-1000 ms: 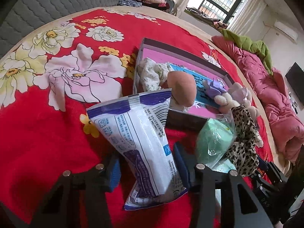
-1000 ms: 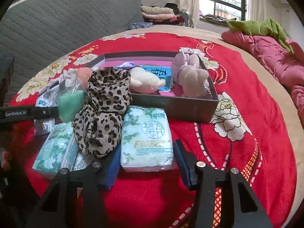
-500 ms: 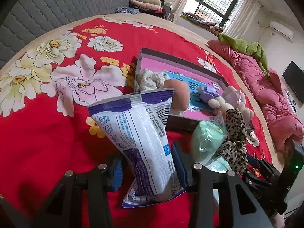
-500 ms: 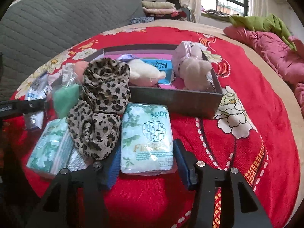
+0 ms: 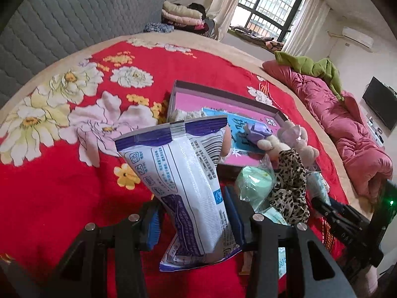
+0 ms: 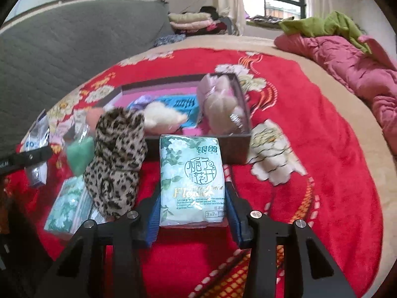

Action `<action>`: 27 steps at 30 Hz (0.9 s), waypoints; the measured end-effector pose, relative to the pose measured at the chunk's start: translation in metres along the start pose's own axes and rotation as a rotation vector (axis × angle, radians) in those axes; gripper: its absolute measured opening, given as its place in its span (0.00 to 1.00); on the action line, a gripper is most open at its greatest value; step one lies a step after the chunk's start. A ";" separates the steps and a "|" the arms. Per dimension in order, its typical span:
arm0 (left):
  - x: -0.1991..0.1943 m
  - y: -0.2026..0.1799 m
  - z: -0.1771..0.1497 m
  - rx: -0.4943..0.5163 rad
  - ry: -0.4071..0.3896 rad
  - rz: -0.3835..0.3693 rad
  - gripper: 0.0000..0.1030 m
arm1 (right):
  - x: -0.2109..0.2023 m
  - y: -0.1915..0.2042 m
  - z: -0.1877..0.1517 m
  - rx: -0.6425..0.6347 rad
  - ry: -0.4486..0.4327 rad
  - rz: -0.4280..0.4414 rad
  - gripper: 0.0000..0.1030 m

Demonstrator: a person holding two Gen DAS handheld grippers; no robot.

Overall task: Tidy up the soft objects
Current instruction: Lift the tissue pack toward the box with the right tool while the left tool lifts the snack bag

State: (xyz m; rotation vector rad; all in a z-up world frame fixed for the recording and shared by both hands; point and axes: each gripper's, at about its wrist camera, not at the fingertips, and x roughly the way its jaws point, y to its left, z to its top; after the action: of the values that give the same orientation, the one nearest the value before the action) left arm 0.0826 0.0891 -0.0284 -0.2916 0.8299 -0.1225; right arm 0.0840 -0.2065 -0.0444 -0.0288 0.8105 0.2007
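Observation:
My left gripper (image 5: 194, 218) is shut on a white and purple plastic packet (image 5: 183, 168), held upright above the red floral bedspread (image 5: 62, 186). Beyond it lies a shallow dark box (image 5: 223, 94) with a pink floor, holding plush toys (image 6: 220, 104) and other soft items. My right gripper (image 6: 193, 211) has a green-and-white tissue pack (image 6: 192, 176) between its blue pads, just before the box's front wall (image 6: 235, 146). Its jaws are closing and the pads touch the pack's sides. A leopard-print cloth (image 6: 116, 159) lies left of that pack.
A green item in a clear bag (image 6: 80, 154) and a second tissue pack (image 6: 65, 203) lie beside the leopard cloth. A pink quilt (image 5: 347, 124) lies along the bed's right side. A grey padded headboard (image 5: 62, 24) stands behind, and folded clothes (image 6: 191, 19) are stacked by the window.
The left gripper has risen a little with the packet in it. The right gripper has slid forward around the tissue pack, and its pads have come in against the pack's sides.

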 end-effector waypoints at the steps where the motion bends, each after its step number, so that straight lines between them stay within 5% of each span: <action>1: -0.002 0.000 0.000 0.002 -0.007 -0.001 0.45 | -0.003 -0.001 0.001 0.004 -0.010 -0.005 0.45; 27: -0.007 -0.018 0.043 0.004 -0.143 -0.058 0.45 | -0.031 0.022 0.024 -0.036 -0.130 0.031 0.45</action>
State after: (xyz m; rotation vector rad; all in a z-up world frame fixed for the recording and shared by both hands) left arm 0.1097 0.0826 0.0095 -0.3167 0.6794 -0.1554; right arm 0.0767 -0.1880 -0.0043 -0.0362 0.6778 0.2443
